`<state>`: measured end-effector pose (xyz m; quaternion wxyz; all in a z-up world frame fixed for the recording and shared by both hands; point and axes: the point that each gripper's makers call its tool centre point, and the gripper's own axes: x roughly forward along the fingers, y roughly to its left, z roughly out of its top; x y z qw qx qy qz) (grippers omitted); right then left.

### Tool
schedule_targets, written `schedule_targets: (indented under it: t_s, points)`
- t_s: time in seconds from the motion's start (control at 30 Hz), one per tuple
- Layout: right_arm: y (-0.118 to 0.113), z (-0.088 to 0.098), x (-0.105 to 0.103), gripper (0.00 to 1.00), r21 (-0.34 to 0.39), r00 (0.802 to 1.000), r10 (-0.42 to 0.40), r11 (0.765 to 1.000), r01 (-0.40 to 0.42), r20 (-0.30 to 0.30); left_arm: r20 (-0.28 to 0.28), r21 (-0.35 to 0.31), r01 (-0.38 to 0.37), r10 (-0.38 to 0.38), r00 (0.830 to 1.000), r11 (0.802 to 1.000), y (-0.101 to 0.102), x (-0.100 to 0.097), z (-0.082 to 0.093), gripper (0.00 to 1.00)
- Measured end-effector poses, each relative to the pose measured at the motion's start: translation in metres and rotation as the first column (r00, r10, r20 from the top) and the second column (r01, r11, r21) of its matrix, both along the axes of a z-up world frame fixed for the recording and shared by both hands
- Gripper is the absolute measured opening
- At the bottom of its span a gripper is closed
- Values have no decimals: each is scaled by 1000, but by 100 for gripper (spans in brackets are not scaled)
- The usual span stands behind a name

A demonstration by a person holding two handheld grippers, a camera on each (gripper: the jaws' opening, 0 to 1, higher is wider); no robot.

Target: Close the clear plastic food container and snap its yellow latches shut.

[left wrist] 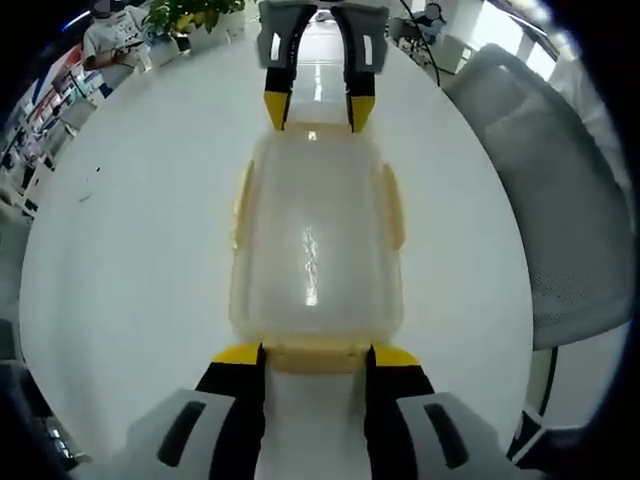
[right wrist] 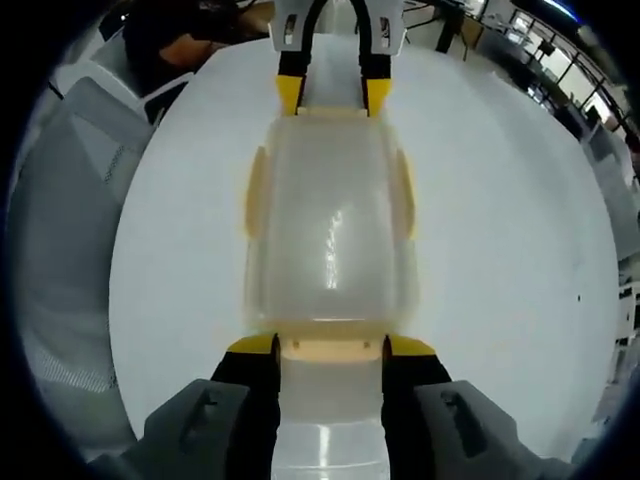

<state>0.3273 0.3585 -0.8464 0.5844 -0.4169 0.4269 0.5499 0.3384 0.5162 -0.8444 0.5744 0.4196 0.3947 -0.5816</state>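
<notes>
A: Left gripper view, left to right. Landmark is the clear plastic food container (left wrist: 316,240). What's left of it?

B: Bare white round table (left wrist: 140,250), and far off past the container's left a potted plant (left wrist: 190,15) at the table edge with a seated person (left wrist: 110,35) beside it.

A: Container itself?

B: Sits on the table at centre, lid on. A yellow latch (left wrist: 241,205) on its left side, another on the right side (left wrist: 394,205), both lying flat against the wall. Near-end latch (left wrist: 316,356) sits between the jaws of the left gripper (left wrist: 316,356).

A: Left gripper state?

B: Jaws spread apart, yellow tips at the container's near corners either side of that latch; can't tell if they touch it. Not clamping anything.

A: Far end?

B: Right gripper (left wrist: 318,110) comes in from beyond the container, tips at its far edge. Right of the container, a grey mesh chair (left wrist: 560,220).

A: Right gripper view?

B: Left of the container (right wrist: 328,235) a grey chair (right wrist: 65,260), then white table (right wrist: 500,250). Side latches (right wrist: 256,192) and (right wrist: 406,192) flat. Right gripper (right wrist: 330,350) jaws released, wide, straddling the near latch (right wrist: 330,350). Left gripper (right wrist: 333,95) at the far end, tips on the far latch edge.
</notes>
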Motion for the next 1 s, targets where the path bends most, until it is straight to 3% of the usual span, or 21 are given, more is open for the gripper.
schedule_targets:
  t_s: [0.2,0.5,0.6,1.0]
  points:
    - [2,15,-2,35,16,1000,23,1000,-23,2,4,23,-9,9,1000,1000,4,-5,6,32]
    - [-5,42,-1,35,52,999,40,998,-42,36,14,15,-43,43,999,999,-1,-7,41,32]
    - [-16,52,-1,35,60,998,41,997,-44,54,41,2,-51,51,998,999,-12,-7,54,32]
    - [-71,86,-3,35,77,996,51,995,-56,67,62,-22,-50,52,997,998,-70,-12,91,32]
